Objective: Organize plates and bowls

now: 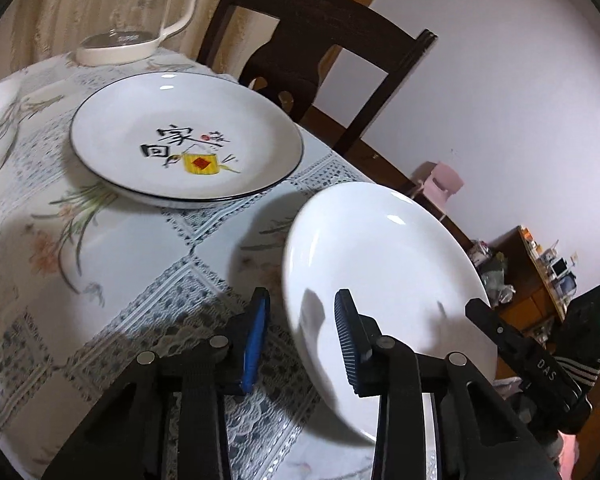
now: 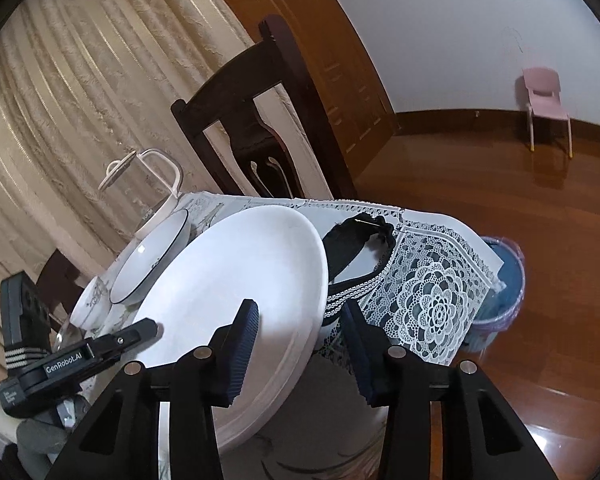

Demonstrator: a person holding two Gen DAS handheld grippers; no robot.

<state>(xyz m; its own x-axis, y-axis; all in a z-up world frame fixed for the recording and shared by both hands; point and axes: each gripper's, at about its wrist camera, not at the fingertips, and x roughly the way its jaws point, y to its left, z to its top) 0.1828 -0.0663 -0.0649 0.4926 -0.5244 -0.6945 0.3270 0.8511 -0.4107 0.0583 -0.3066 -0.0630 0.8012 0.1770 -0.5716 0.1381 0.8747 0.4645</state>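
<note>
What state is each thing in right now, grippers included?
Left gripper: open, straddling the white plate rim.
Right gripper: open, straddling the opposite rim.
White plate: empty, not clamped; lifted or resting, cannot tell.
Printed plate: empty, flat on the table.
Jug: upright on the table.

A plain white plate [image 1: 380, 264] sits near a black-rimmed white plate [image 1: 186, 136] printed with black characters and a yellow-red motif, on a floral, lace-patterned tablecloth [image 1: 112, 248].
</note>
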